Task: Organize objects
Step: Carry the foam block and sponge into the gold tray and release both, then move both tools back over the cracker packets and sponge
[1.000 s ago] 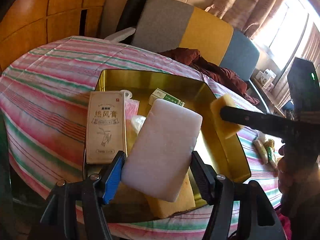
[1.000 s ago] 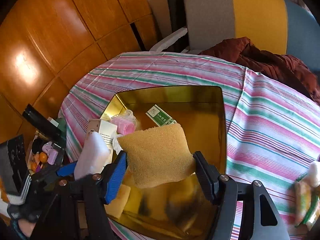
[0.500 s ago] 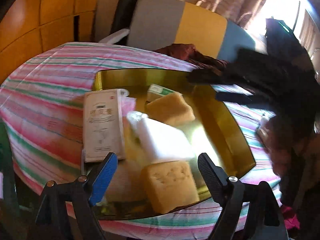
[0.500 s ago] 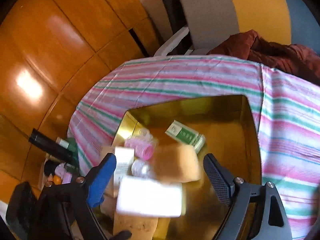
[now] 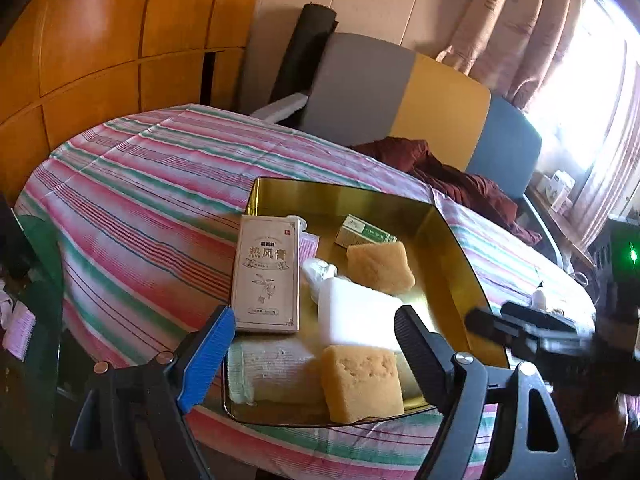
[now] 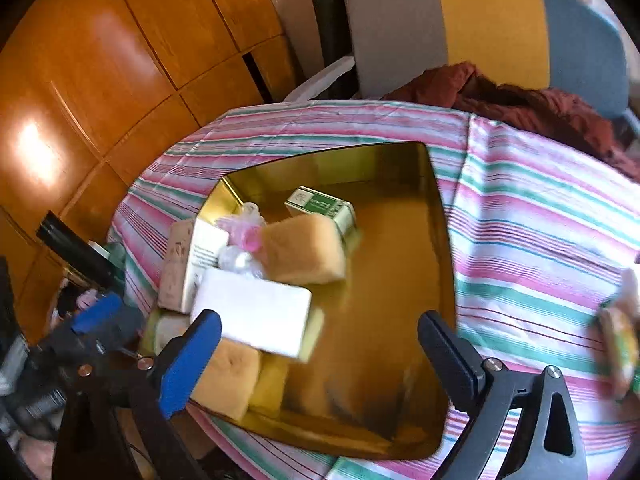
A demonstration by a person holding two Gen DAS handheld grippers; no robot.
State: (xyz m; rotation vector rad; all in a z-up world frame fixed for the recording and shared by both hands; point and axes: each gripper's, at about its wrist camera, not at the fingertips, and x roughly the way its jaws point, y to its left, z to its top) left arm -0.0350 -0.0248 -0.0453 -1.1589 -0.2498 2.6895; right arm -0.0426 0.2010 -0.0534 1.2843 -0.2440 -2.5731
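Observation:
A gold metal tray lies on the striped tablecloth. In it are a white foam block, two yellow sponges, a tan carton with Chinese print, a green-and-white box, a rolled cloth and a pink item. My left gripper is open and empty over the tray's near end. My right gripper is open and empty above the tray's near part.
The striped round table ends close in front. A grey, yellow and blue sofa with a dark red cloth stands behind. Small packets lie at the table's right. Wooden wall panels and clutter are to the left.
Both grippers opened and let go: the white block and the yellow sponge dropped into the tray. Both grippers have drawn back a little from the tray.

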